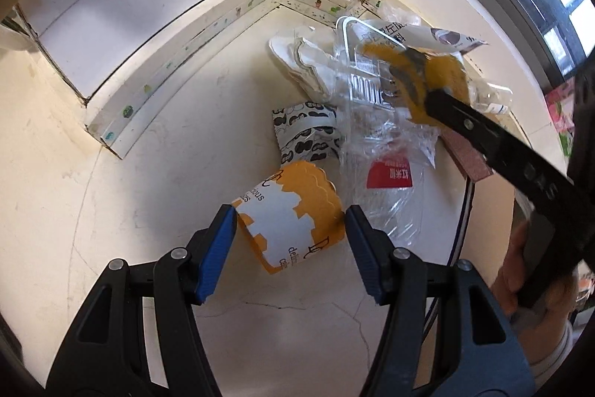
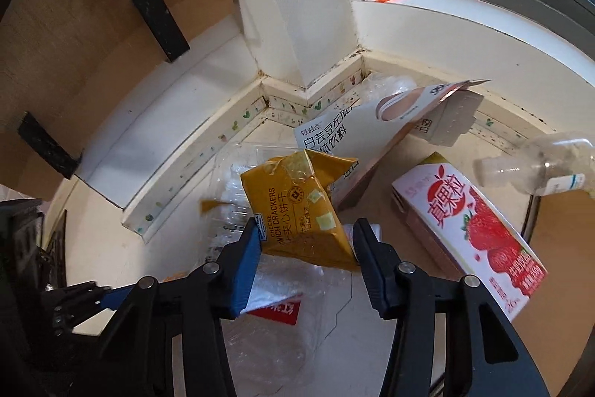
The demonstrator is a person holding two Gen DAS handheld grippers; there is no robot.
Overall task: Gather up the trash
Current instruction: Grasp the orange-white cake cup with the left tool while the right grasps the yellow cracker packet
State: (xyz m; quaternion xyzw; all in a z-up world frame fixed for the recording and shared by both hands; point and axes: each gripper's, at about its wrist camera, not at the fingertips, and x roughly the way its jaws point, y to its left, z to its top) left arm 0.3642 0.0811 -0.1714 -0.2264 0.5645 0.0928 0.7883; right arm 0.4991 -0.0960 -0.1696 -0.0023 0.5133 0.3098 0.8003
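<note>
Against the corner skirting, the right hand-held gripper (image 2: 305,240) is clamping the yellow cracker packet (image 2: 297,207); the left hand-held gripper (image 1: 290,229) is clamping an orange paper cup (image 1: 293,214); thin wrappers risk slipping free.

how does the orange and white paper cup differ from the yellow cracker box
The orange and white paper cup is round with a scalloped rim; the yellow cracker box is flat-sided with taped flaps. The cup sits between the left gripper fingers; the box sits between the right gripper fingers. Both are cardboard trash.
</note>
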